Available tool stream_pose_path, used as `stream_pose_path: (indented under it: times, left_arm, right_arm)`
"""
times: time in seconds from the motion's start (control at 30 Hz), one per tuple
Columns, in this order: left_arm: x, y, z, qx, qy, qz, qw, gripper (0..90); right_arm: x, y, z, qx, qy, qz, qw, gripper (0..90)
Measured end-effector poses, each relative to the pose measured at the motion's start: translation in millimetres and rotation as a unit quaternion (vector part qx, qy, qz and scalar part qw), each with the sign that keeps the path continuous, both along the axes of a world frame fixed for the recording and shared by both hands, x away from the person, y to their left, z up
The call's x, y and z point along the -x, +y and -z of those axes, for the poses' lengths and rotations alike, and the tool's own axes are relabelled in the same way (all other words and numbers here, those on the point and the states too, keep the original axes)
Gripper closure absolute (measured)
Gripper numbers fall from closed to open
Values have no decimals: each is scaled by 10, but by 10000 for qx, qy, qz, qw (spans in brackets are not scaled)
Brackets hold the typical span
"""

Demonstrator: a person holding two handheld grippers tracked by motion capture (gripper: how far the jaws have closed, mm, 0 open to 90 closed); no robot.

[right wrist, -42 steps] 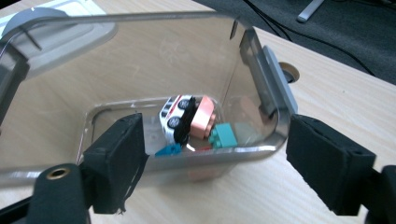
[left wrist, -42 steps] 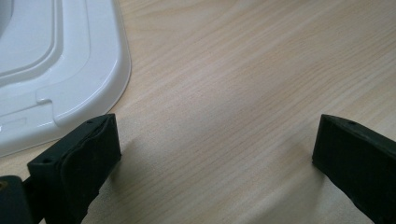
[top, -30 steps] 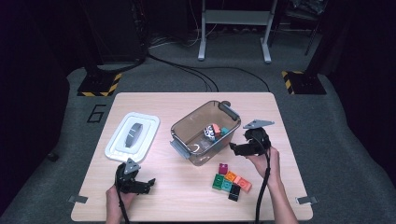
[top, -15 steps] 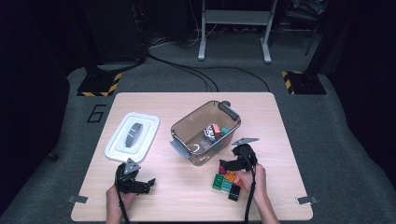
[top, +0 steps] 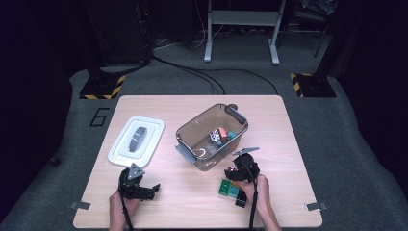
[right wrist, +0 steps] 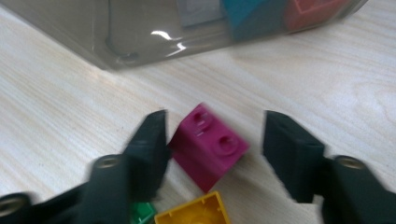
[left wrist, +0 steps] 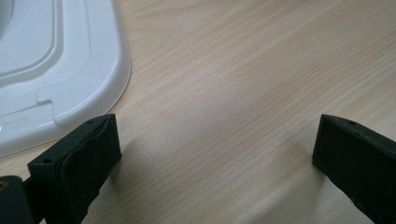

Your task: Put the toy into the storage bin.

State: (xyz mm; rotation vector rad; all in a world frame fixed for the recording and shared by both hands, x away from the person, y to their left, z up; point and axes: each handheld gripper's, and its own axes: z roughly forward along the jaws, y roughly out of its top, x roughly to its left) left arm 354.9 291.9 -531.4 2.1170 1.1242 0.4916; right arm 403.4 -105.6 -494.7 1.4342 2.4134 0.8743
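Seen from the high view, the right gripper (top: pixel 235 172) is lowered just in front of the clear bin (top: pixel 211 136), while in the right gripper view its jaws have just been closing around, not yet gripping, the magenta brick (right wrist: pixel 208 147), probably meant for that bin.

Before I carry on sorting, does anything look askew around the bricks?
The magenta brick sits turned cornerwise between the right hand-held gripper's jaws; one jaw touches a corner, the other stands clear. It may twist when squeezed.

A pale wooden table (top: pixel 288 120) stands on grey carpet (top: pixel 346 144) in a dark room, metal stand (top: pixel 240 29) behind
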Motion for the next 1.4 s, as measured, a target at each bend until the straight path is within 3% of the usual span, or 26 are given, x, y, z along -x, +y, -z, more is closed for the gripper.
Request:
stream_pose_path:
  times: [0.23, 0.5, 0.67, 1.07, 1.4]
  left_arm:
    - [0, 0, 0, 2, -1, 0, 10000, 9]
    - [0, 0, 0, 0, 0, 0, 10000, 9]
    - [0, 0, 0, 0, -1, 1, 10000, 9]
    - [0, 0, 0, 0, 0, 0, 10000, 9]
    - [0, 0, 0, 1, 0, 0, 10000, 9]
  right_arm:
    - [-55, -77, 17, -7, 30, -40, 10000, 549]
    - [-106, -57, 40, 147, -67, -218, 9996, 502]
    - [-112, -8, 67, 331, -68, -361, 9988, 576]
    - [-121, 8, 62, 485, -98, -455, 9977, 587]
    - [-104, -125, -16, 226, -199, -330, 9990, 590]
